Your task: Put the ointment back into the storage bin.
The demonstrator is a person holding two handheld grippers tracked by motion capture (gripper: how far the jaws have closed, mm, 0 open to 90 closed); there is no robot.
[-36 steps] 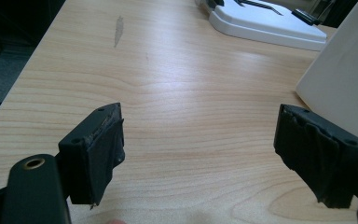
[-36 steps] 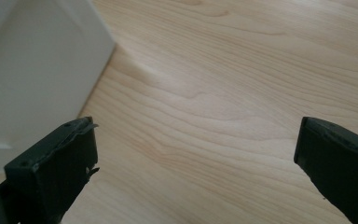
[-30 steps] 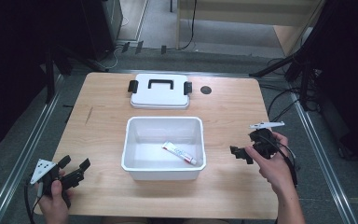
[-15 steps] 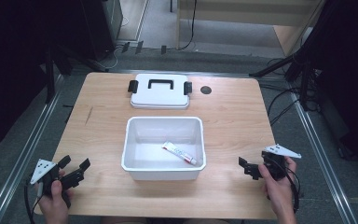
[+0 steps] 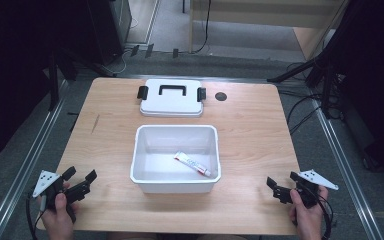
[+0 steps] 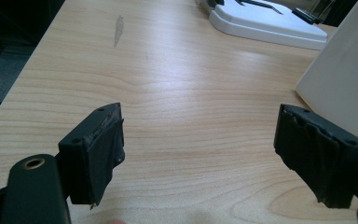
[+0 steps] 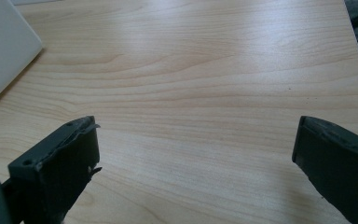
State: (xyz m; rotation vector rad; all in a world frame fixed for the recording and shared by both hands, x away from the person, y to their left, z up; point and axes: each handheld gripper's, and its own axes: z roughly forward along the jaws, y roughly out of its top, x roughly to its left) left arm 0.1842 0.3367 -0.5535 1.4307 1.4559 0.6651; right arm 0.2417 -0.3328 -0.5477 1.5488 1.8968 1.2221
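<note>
Right gripper (image 5: 283,189): pulled back from the box (image 5: 175,179), now low at its right, jaws wide, empty.
Left gripper (image 5: 78,179): unmoved, also spread open.
Tube (image 5: 192,164): lies inside the box.
Lid (image 5: 171,97): off, behind it; probably next.

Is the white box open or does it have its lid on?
Open. The lid lies flat on the table behind the box, and a tube shows inside.

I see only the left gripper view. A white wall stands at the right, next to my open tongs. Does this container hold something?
Observer: Yes. It is an open white plastic box, and a small white tube with a red cap lies flat on its floor.
Operator: And the other hand, is it holding something?
Observer: No. The right tongs are open over bare wood, to the right of the box and apart from it.
</note>
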